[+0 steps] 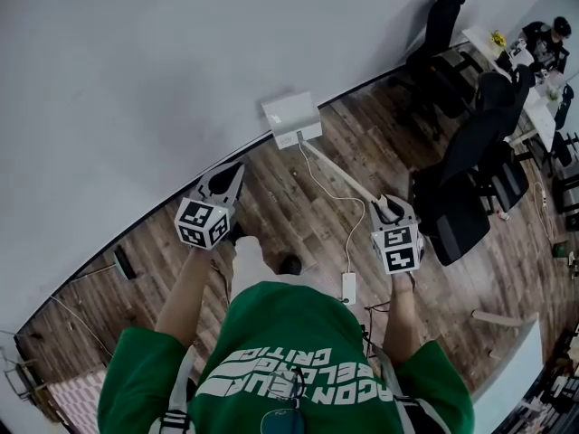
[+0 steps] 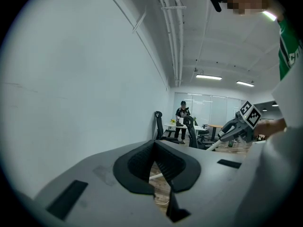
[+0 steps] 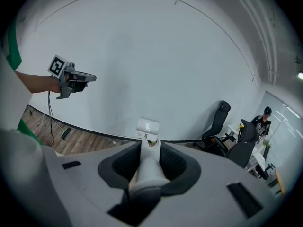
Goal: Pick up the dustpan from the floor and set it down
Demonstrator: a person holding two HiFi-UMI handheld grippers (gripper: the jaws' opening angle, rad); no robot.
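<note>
Dustpan: a white plastic dustpan (image 1: 291,116) with a long white straight handle (image 1: 339,172). Its pan lies at the foot of the pale grey wall (image 1: 136,80), across the dark skirting line. I cannot tell whether the pan rests on the floor or hangs just clear of it.
Handle: it slants away from the wall to the right gripper, and its thick end fills the gap between that gripper's pads (image 3: 147,167).
Right gripper (image 1: 391,211): closed on the handle's end, with the jaws part-way apart around it. It points down toward the wall.
Left gripper (image 1: 226,177): it holds nothing and its dark pads (image 2: 142,162) meet at their tips. It is aimed nearly level along the wall, well apart from the dustpan.
Floor: brown wood planks (image 1: 271,197) running out from the wall.
Cable: a thin white cable (image 1: 353,220) leads from the wall side to a white power strip (image 1: 348,287), farther from the wall than the handle.
Chairs: black office chairs (image 1: 470,161); one stands against the wall and the others are out from it.
Worktop: a white worktop (image 1: 507,57) near the wall's far end, with a person (image 1: 547,39) seated at it.
</note>
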